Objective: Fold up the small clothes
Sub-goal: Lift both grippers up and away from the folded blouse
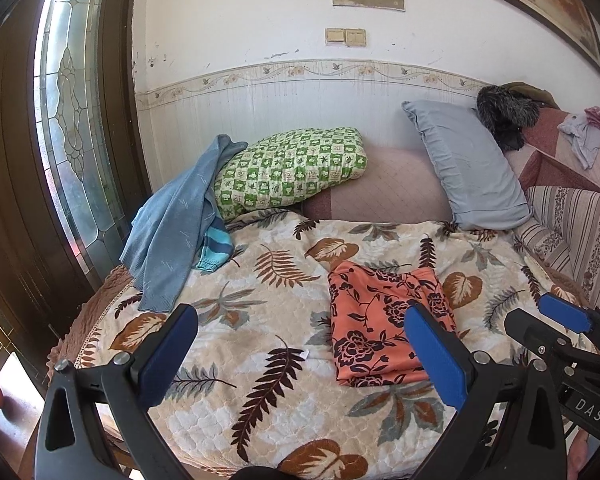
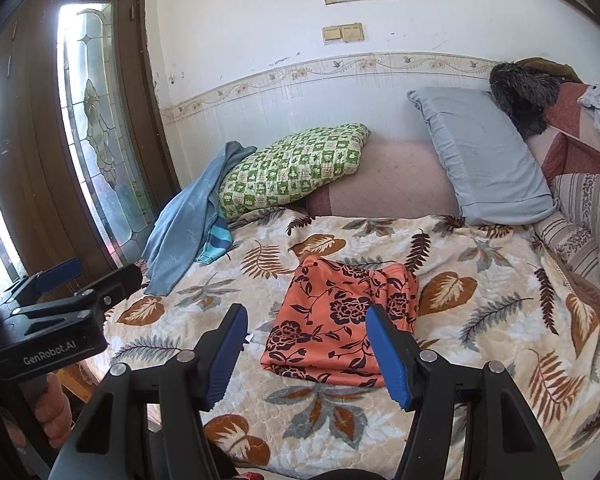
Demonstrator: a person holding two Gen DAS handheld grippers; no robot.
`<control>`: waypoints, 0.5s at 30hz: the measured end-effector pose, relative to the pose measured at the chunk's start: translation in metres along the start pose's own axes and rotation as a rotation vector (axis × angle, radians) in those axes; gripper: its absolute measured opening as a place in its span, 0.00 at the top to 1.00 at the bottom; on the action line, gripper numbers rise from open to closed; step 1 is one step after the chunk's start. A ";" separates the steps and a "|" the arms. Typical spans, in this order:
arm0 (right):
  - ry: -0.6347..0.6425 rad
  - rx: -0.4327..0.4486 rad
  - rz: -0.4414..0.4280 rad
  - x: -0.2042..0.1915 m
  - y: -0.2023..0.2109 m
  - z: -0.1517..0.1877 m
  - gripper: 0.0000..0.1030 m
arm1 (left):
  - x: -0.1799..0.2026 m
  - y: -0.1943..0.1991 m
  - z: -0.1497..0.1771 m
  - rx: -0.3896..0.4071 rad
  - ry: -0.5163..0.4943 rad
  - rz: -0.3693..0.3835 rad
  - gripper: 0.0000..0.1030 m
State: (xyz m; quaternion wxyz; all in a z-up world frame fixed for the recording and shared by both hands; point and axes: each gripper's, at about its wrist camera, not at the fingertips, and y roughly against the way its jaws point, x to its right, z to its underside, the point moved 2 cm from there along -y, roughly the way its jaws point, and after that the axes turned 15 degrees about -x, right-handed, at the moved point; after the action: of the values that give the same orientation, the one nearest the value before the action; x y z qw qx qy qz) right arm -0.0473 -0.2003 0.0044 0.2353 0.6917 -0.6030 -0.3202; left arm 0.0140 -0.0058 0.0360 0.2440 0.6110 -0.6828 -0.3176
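Both grippers hover low over the near edge of the bed [image 1: 260,420], jaws apart and holding nothing: the left gripper [image 1: 300,360] spread wide, the right gripper [image 2: 306,352] moderately open. Neither touches cloth.

Beyond the blue pads [image 2: 388,360] lies the orange floral garment [image 2: 340,320], resting on the leaf-print blanket [image 2: 480,320] as a compact, roughly rectangular stack. It appears already folded; only its far right corner shows a slight bunching.

Procedure, as judged from this layout:
1. If a final fold remains, take the two near corners, one per gripper, pinching all layers together.
2. Lift only enough to clear the plush blanket, which is likely to drag on thin fabric.
3. Otherwise, proceed to the blue sweater [image 1: 172,232] draped at the far left beside the green checked pillow [image 1: 292,168]; spread it flat first.
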 end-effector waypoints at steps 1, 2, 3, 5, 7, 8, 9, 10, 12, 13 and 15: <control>0.004 -0.007 -0.001 -0.001 -0.006 -0.001 0.37 | -0.002 -0.005 -0.001 -0.005 0.005 -0.004 0.00; 0.011 -0.019 0.000 -0.003 -0.014 -0.002 0.37 | -0.004 -0.011 -0.002 -0.012 0.010 -0.004 0.00; 0.020 -0.033 0.003 -0.004 -0.021 -0.003 0.37 | -0.005 -0.017 -0.004 -0.020 0.015 -0.003 0.00; 0.031 -0.045 0.010 -0.006 -0.035 -0.006 0.37 | -0.005 -0.030 -0.009 -0.035 0.021 -0.002 0.00; 0.033 -0.050 0.014 -0.005 -0.045 -0.009 0.37 | -0.002 -0.044 -0.013 -0.056 0.017 -0.008 0.00; 0.031 -0.051 0.013 -0.003 -0.049 -0.011 0.37 | -0.001 -0.050 -0.015 -0.067 0.013 -0.009 0.00; 0.030 -0.051 0.011 -0.002 -0.053 -0.013 0.37 | 0.001 -0.055 -0.016 -0.075 0.007 -0.006 0.00; 0.026 -0.050 0.009 -0.001 -0.057 -0.016 0.37 | 0.002 -0.059 -0.017 -0.082 0.001 -0.008 0.00; 0.011 -0.051 0.004 0.003 -0.065 -0.023 0.37 | 0.003 -0.067 -0.020 -0.096 -0.012 -0.017 0.00; 0.004 -0.051 -0.001 0.004 -0.069 -0.026 0.37 | 0.003 -0.070 -0.022 -0.103 -0.016 -0.015 0.00; -0.002 -0.049 -0.004 0.004 -0.075 -0.030 0.37 | 0.001 -0.075 -0.025 -0.110 -0.018 -0.020 0.00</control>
State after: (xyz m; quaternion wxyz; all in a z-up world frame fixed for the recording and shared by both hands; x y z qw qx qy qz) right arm 0.0261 -0.1940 -0.0293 0.2510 0.6867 -0.5938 -0.3360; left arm 0.0827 -0.0140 -0.0023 0.2678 0.6007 -0.6605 -0.3623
